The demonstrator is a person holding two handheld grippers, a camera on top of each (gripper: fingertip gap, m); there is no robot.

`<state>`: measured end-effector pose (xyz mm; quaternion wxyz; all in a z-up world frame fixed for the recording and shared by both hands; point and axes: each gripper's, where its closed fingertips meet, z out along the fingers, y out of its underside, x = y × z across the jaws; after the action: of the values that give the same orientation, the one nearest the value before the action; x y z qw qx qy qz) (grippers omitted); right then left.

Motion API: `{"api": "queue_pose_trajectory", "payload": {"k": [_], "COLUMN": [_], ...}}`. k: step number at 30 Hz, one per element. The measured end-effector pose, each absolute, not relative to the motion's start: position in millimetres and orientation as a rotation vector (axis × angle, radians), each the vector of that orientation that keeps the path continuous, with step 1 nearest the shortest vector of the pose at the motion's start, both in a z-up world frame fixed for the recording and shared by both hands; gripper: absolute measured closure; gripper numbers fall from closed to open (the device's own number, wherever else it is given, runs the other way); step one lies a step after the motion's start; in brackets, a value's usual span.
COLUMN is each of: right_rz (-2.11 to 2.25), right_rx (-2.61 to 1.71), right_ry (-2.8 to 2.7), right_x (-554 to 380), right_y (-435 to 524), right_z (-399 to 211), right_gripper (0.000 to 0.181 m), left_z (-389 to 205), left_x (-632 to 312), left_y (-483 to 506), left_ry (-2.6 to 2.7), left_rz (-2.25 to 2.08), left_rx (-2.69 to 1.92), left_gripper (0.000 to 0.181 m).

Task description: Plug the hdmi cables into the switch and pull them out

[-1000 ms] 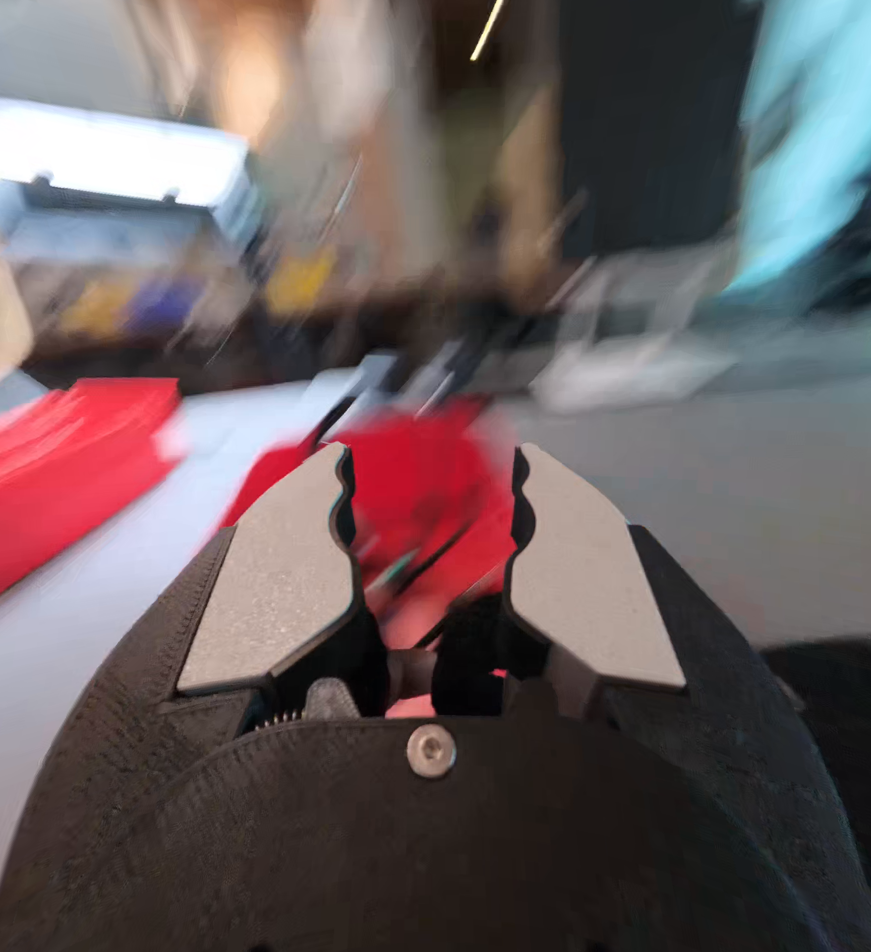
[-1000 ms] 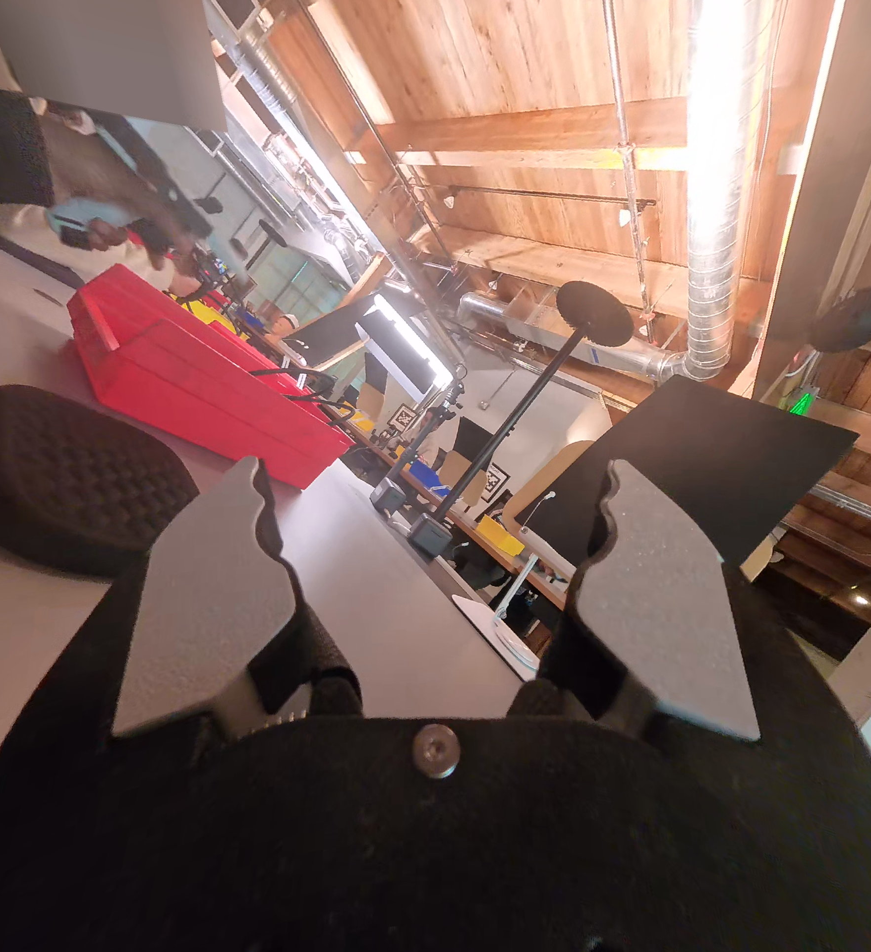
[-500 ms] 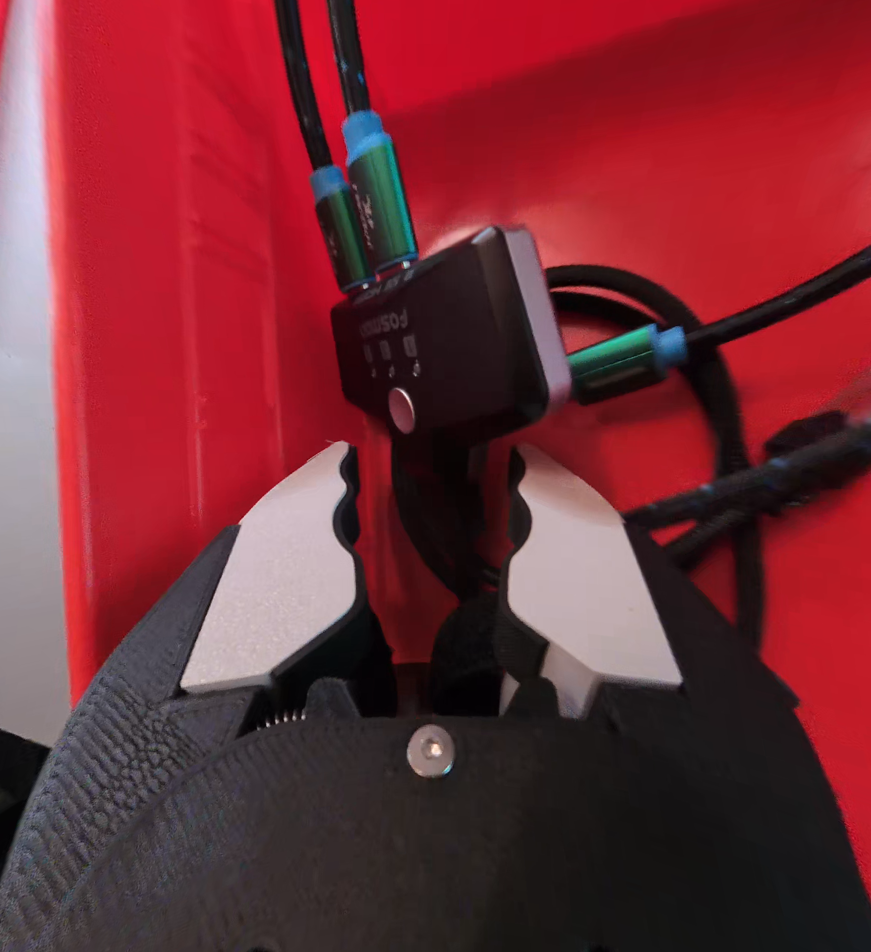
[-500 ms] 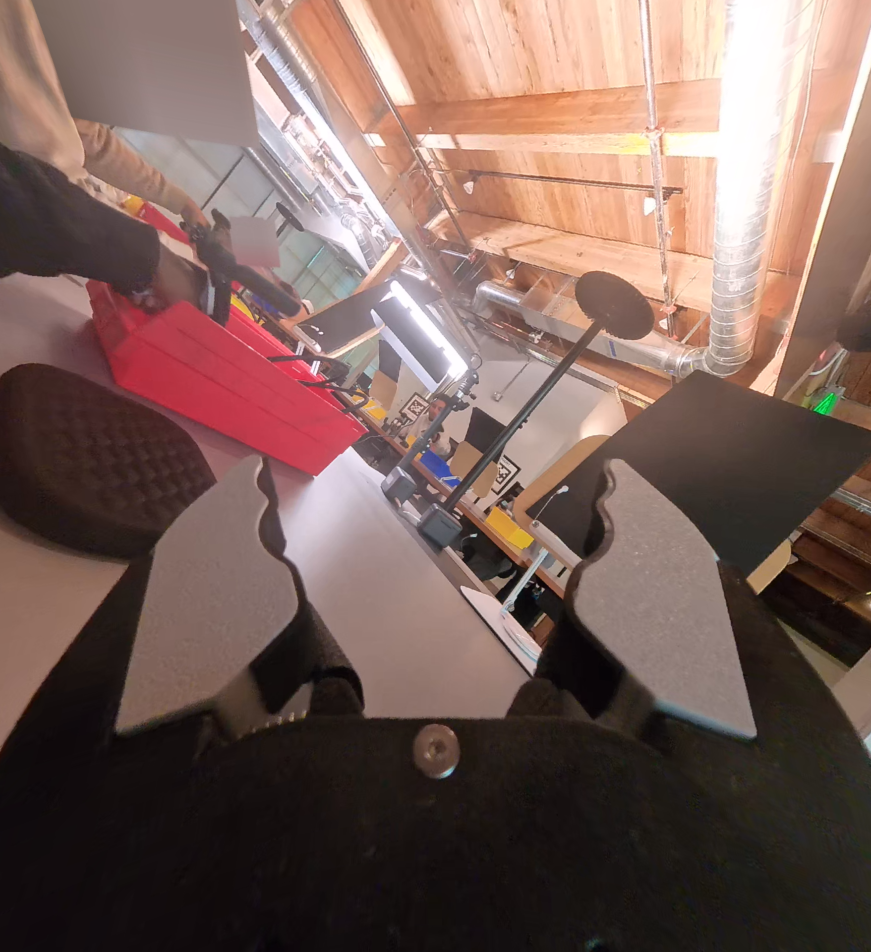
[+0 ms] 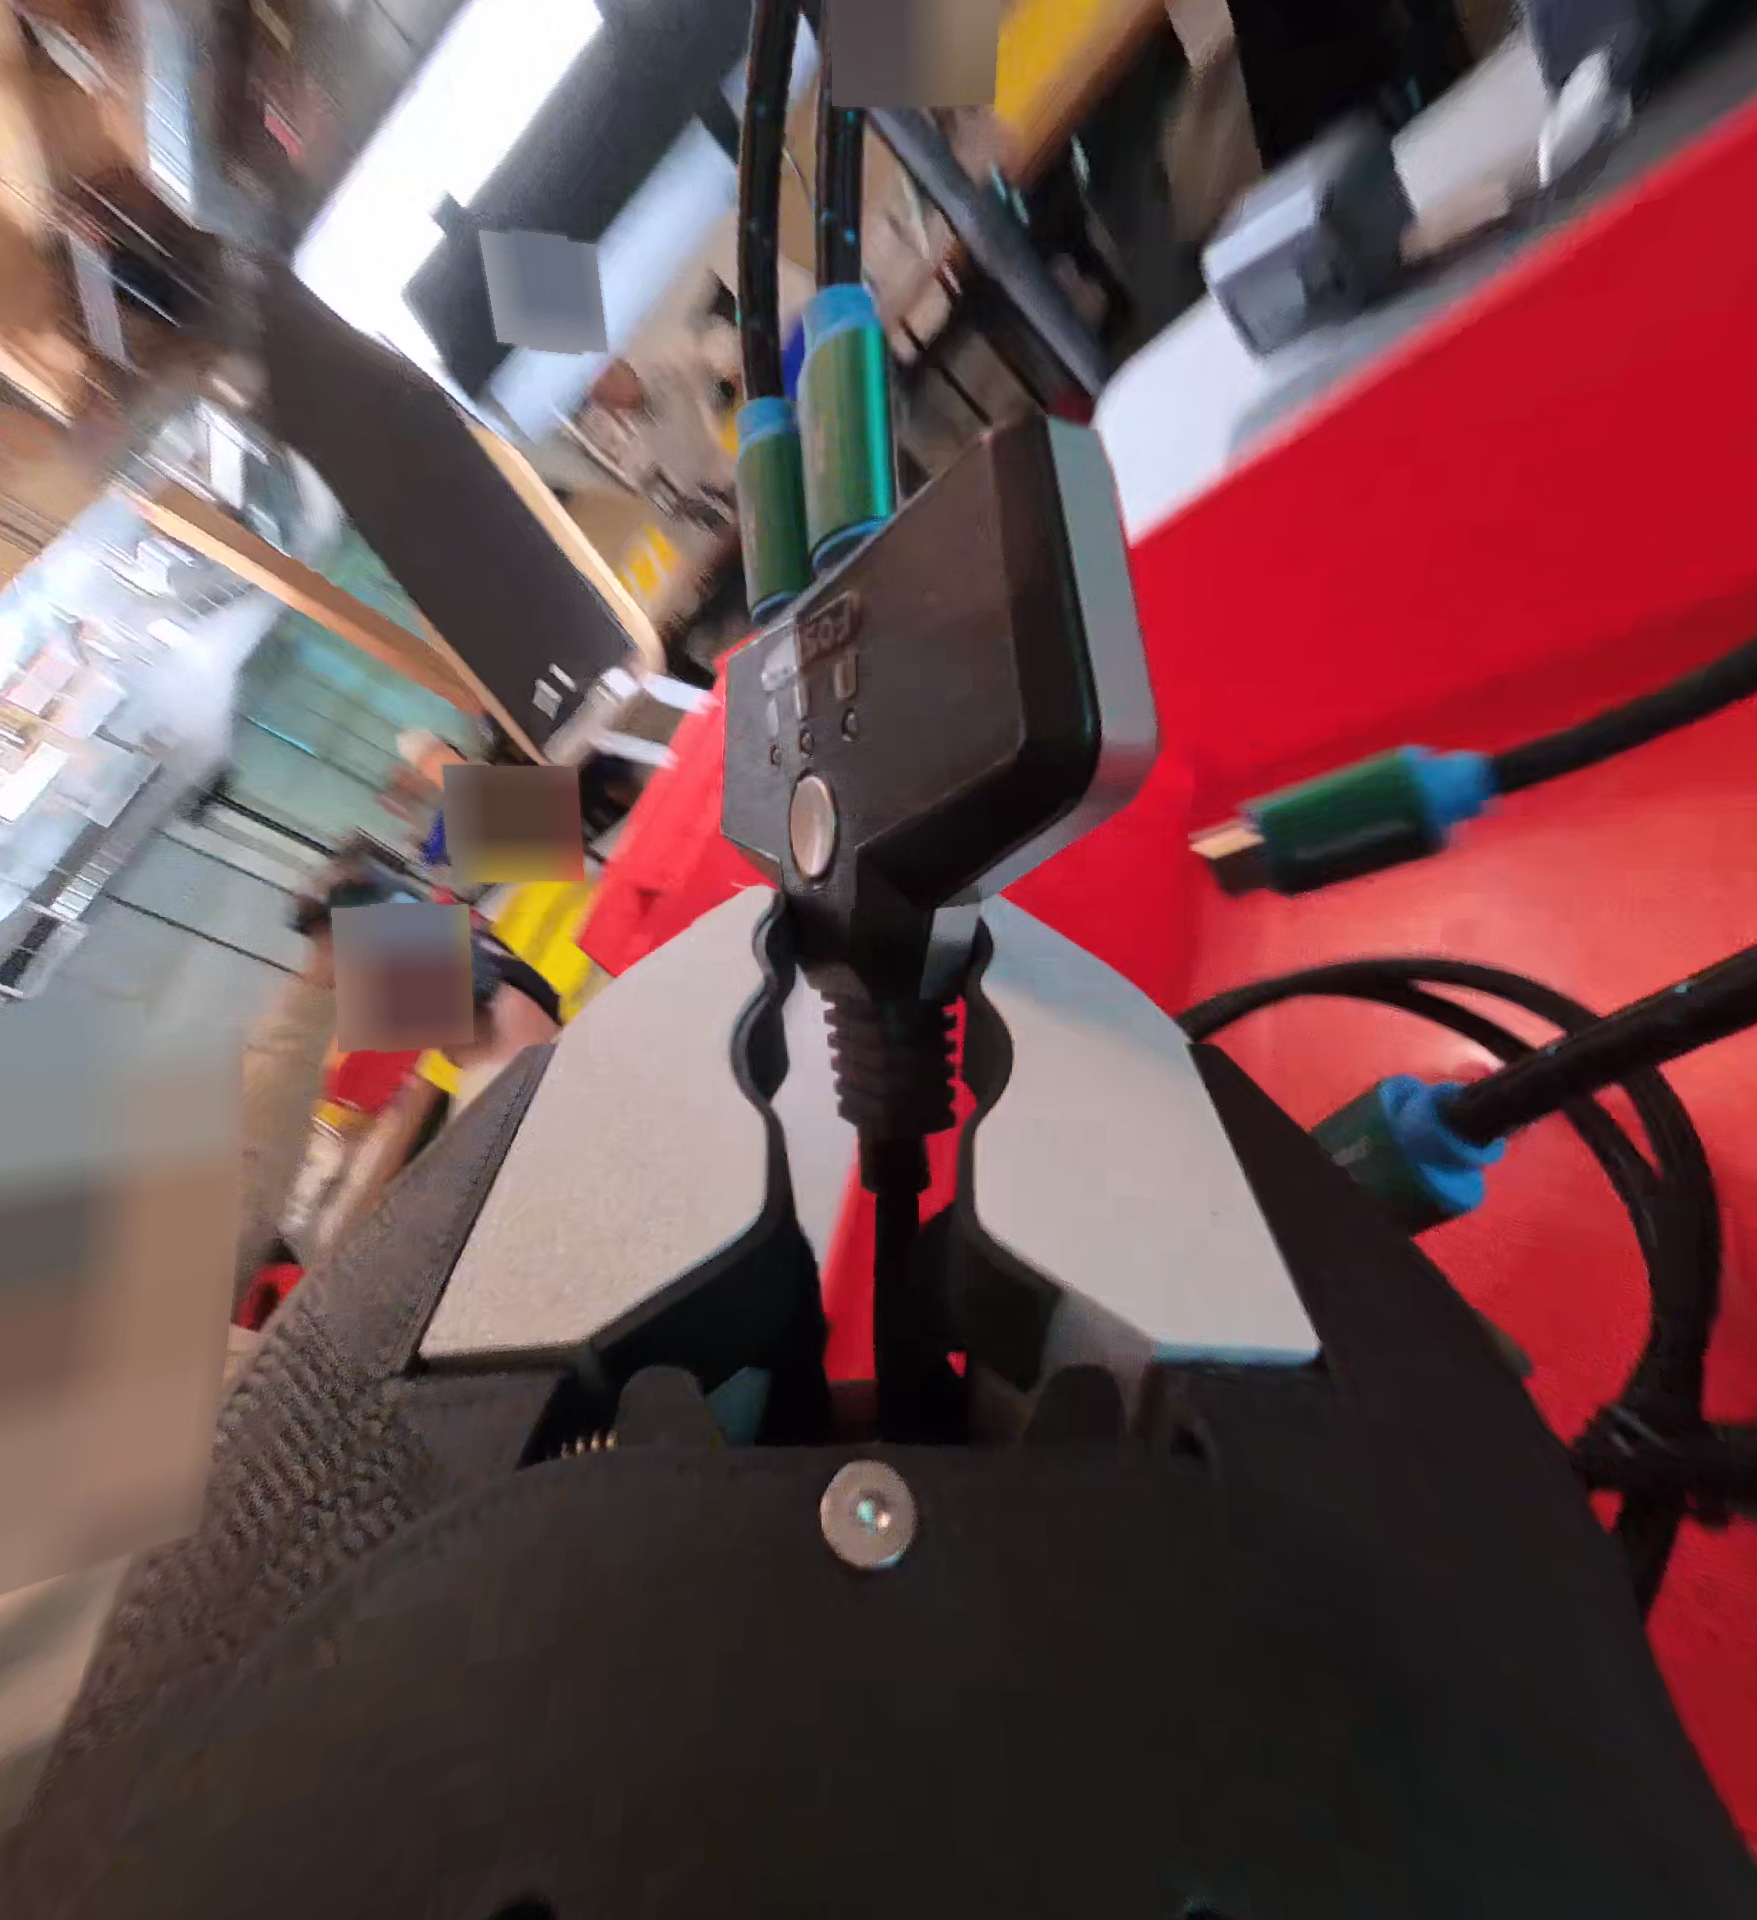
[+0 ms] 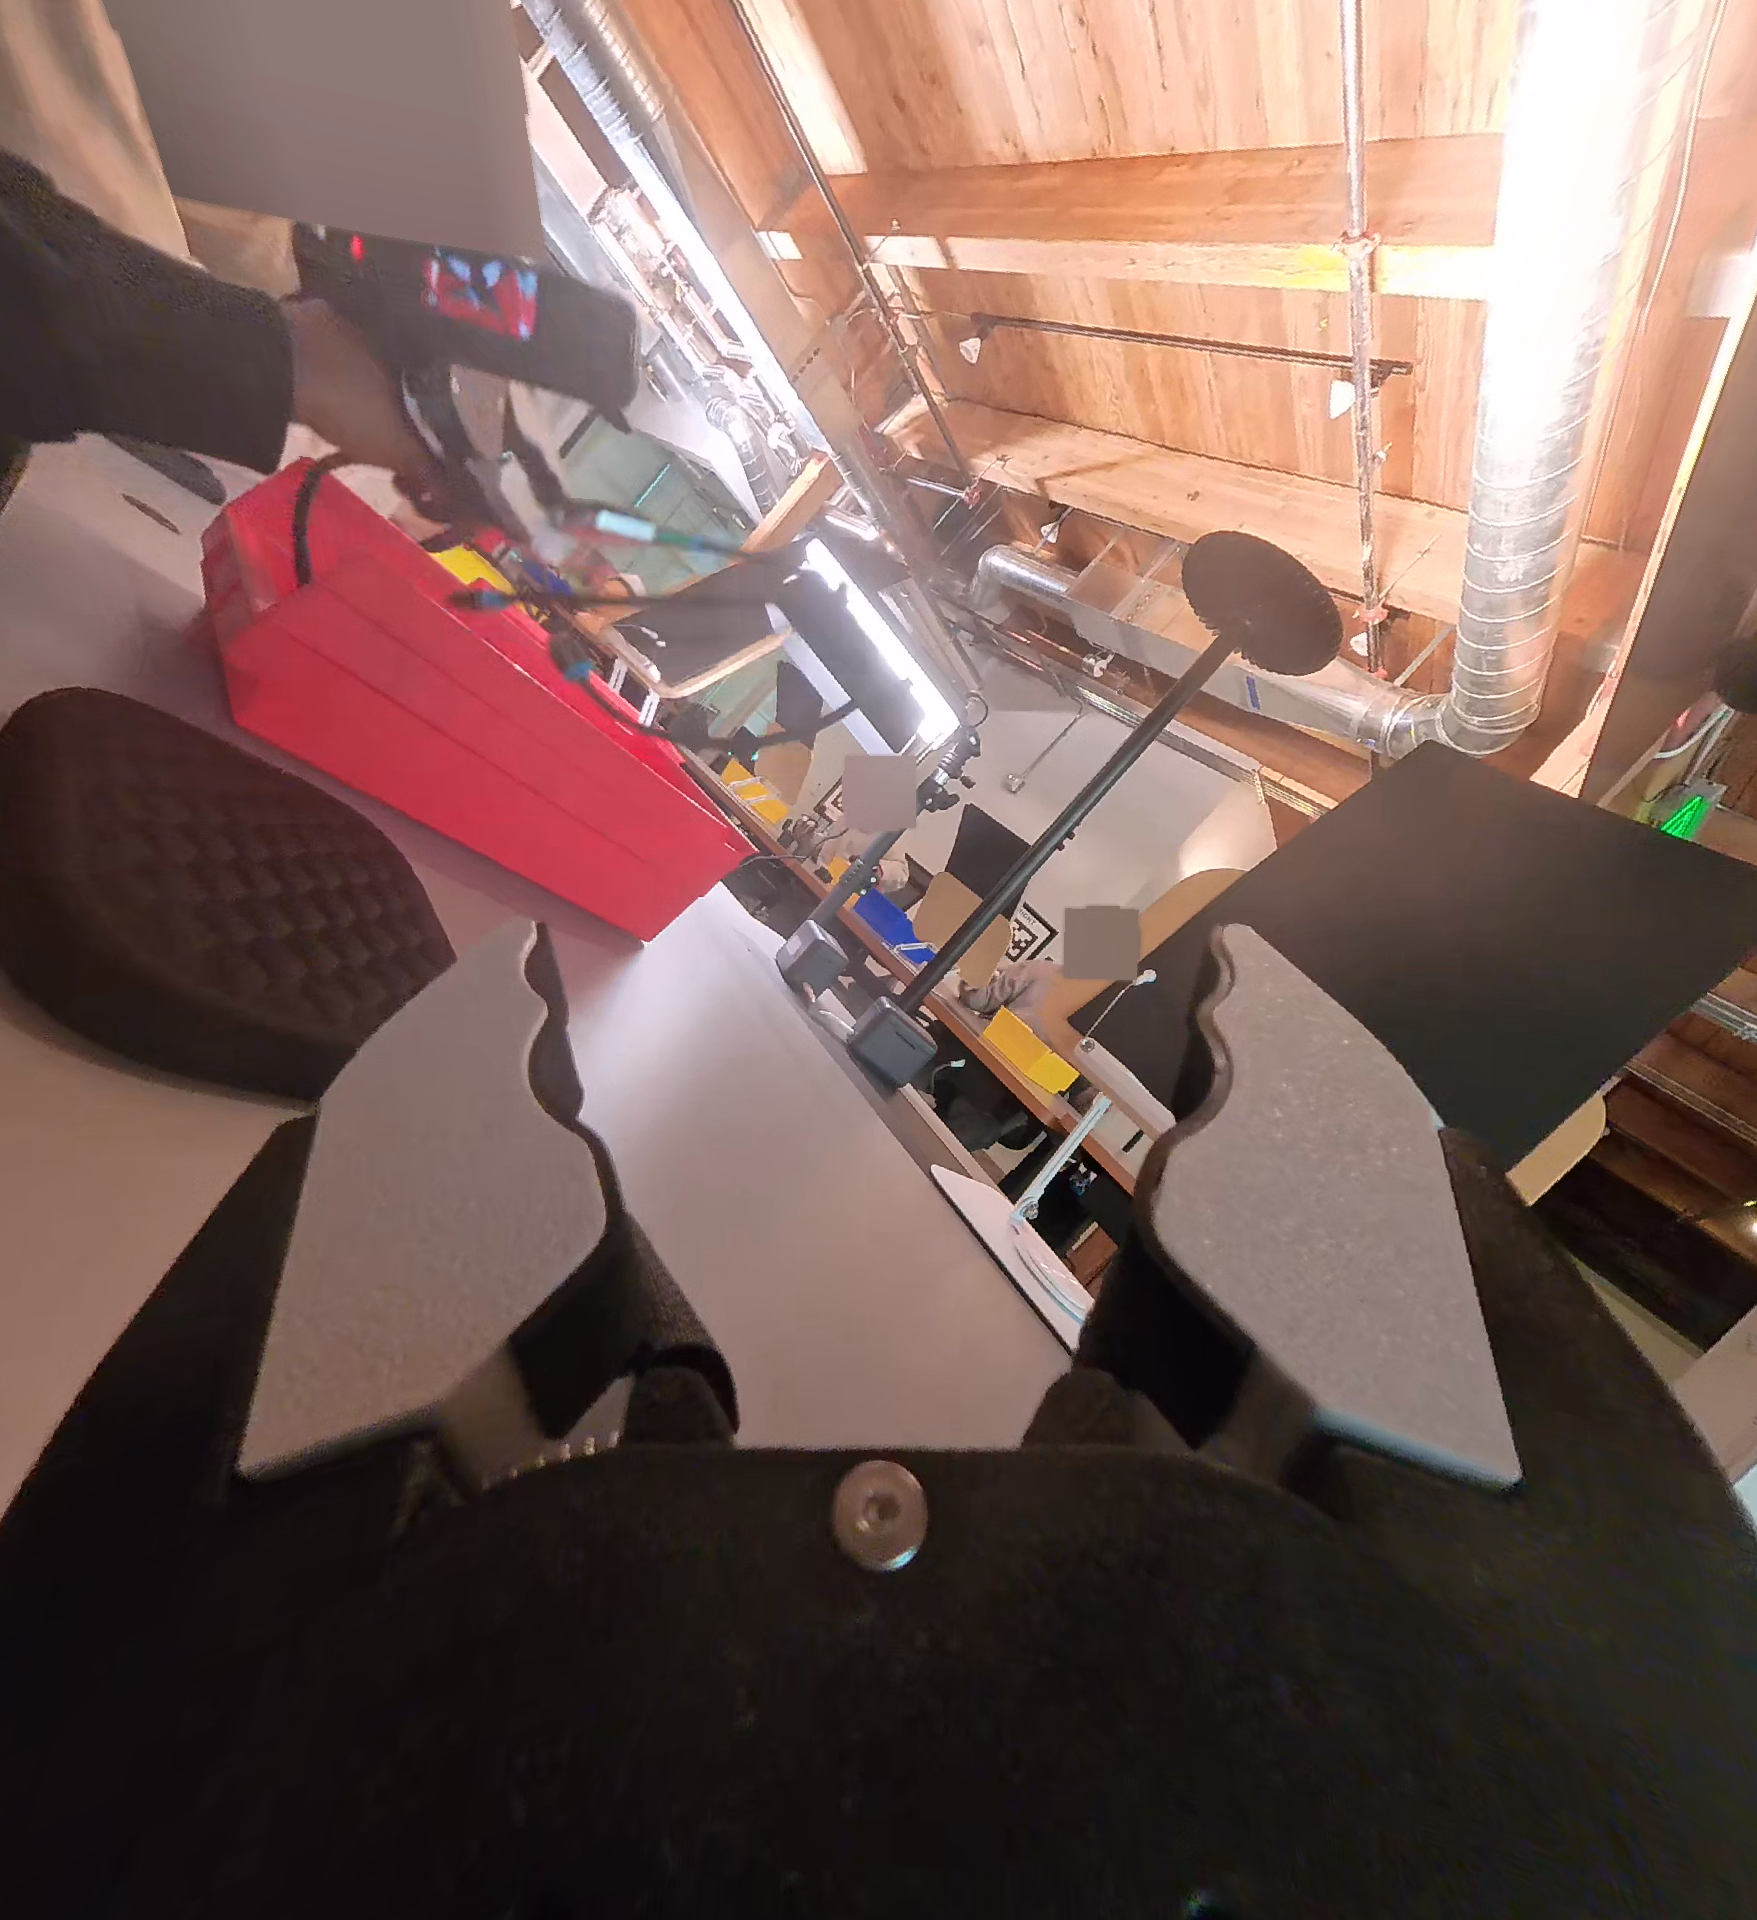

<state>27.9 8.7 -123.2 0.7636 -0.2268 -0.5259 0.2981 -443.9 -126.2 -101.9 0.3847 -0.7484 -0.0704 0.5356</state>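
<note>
The left claw is clamped on the ribbed strain relief at the tail of the black switch, holding it lifted above the red bin. The switch's long axis runs straight out from this claw, button face toward the camera. Two green-and-blue HDMI plugs are seated side by side in its far end, their cables rising away along the same axis. A third HDMI plug lies loose on the bin floor to the right of the switch, metal tip pointing toward the switch's side port; a fourth plug lies nearer, among the coiled black cable.

The right claw is spread wide and holds nothing, resting low over the grey table, well apart from the bin, which sits toward the table's far left edge beyond a black padded rest.

Judging by this, the free right claw must cross to the bin; any pull on the seated plugs should run along the switch's long axis, away from the left claw
</note>
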Motion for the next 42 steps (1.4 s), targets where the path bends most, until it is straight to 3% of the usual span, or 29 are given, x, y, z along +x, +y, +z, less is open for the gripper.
{"api": "queue_pose_trajectory", "payload": {"k": [12, 18, 22, 30, 38, 40, 42], "right_rz": [0.817, 0.893, 1.004, 1.4, 1.356, 1.5, 1.739], "right_rx": [-0.581, -0.61, -0.65, -0.764, -0.604, -0.656, -0.855], "right_ry": [-1.038, -1.002, -0.914, -0.32, -0.152, -0.198, -0.354], "right_x": [39, 43, 53, 119, 162, 151, 118], "right_y": [20, 24, 33, 101, 87, 64, 36], "right_z": [-111, -108, -99, -71, -26, -9, -12], "right_gripper": [0.073, 0.076, 0.079, 0.101, 0.109, 0.125, 0.157], "left_z": [107, 168, 132, -35, -120, -133, -140], "left_x": [-319, -258, -219, -159, -127, -122, -119], "left_y": [-70, -29, 5, 64, 81, 83, 83], "left_ry": [0.136, 0.253, 0.322, 0.593, 0.765, 0.756, 0.744], "left_rz": [1.552, 1.529, 1.446, 1.392, 1.408, 1.384, 1.376], "left_rx": [-1.284, -1.147, -1.192, -1.362, -1.402, -1.407, -1.396], "left_gripper": [0.154, 0.154, 0.155, 0.157, 0.158, 0.158, 0.158]}}
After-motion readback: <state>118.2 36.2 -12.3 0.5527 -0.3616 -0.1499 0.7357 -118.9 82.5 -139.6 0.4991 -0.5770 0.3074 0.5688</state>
